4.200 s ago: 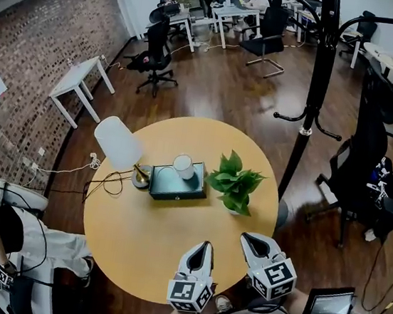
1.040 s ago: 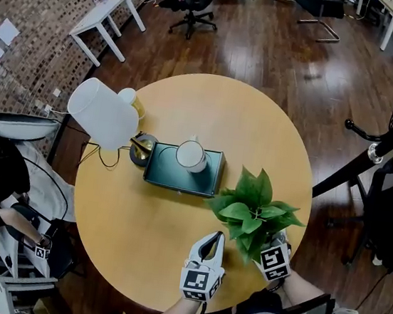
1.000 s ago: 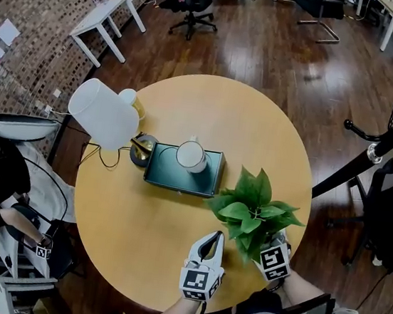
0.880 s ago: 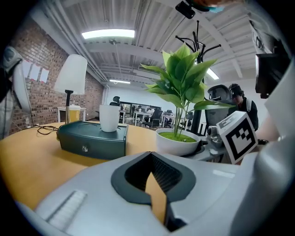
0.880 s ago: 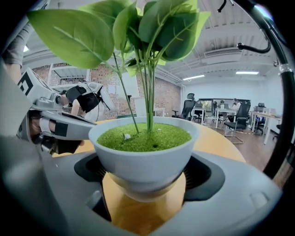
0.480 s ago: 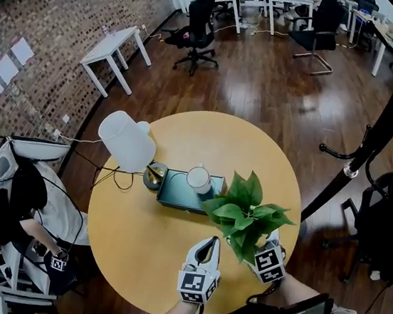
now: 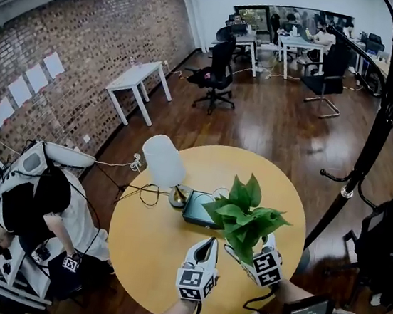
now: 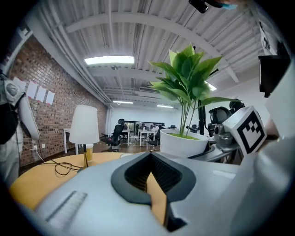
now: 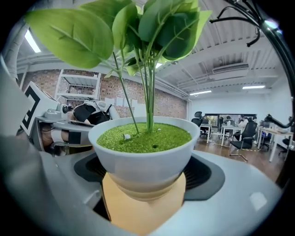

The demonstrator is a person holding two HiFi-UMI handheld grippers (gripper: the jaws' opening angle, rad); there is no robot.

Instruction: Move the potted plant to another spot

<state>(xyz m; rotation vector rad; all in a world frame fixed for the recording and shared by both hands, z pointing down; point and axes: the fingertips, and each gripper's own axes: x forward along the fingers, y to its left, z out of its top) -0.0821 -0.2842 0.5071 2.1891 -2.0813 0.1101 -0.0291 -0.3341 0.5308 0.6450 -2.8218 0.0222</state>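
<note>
Head view: lamp (image 7: 163, 161), tray (image 7: 198, 212) near plant (image 7: 242, 216)

One round wooden table (image 7: 148, 254) stood there. On it were one potted plant (image 7: 242, 216), one white-shaded table lamp (image 7: 165, 161) and one dark tray (image 7: 196, 214). There were two grippers: the left gripper (image 7: 208, 242) and the right gripper (image 7: 245, 254). One black coat stand (image 7: 380, 123) rose at the right. One small white table (image 7: 140, 79) stood by the brick wall (image 7: 111, 41), which bore four paper sheets (image 7: 36, 76). At least two black office chairs (image 7: 218, 76) showed; those farther back were too small to count. One person (image 7: 39, 204) sat at the lower left.
</note>
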